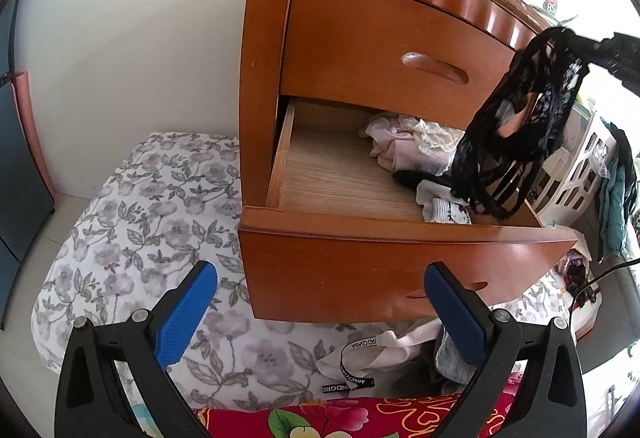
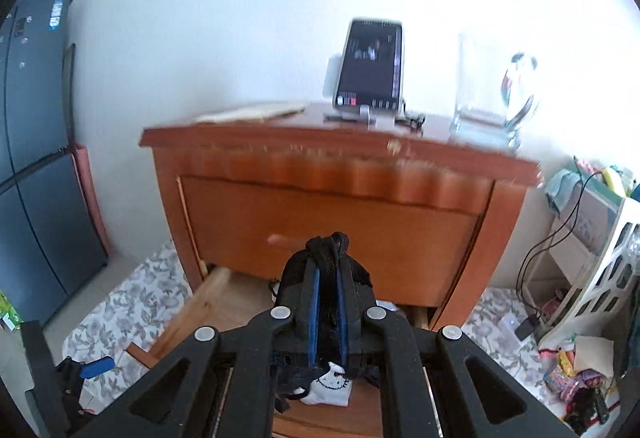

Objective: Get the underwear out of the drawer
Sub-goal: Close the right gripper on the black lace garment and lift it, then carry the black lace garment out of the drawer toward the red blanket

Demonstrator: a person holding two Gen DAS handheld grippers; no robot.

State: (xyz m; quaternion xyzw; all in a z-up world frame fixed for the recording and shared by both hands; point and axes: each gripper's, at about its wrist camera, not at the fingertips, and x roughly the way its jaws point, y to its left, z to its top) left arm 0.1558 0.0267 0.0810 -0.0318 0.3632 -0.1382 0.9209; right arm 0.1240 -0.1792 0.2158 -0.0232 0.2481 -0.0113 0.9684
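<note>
One black lace underwear hangs lengthwise from clenched right claw above open drawer, left claw released, farther

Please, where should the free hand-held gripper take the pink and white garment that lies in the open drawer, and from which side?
Probably its raised crumpled fold, from above: the pink and white garment lies bunched in the open drawer, whose front panel blocks a level approach.

Motion blurs the nightstand edge and phone screen.
</note>
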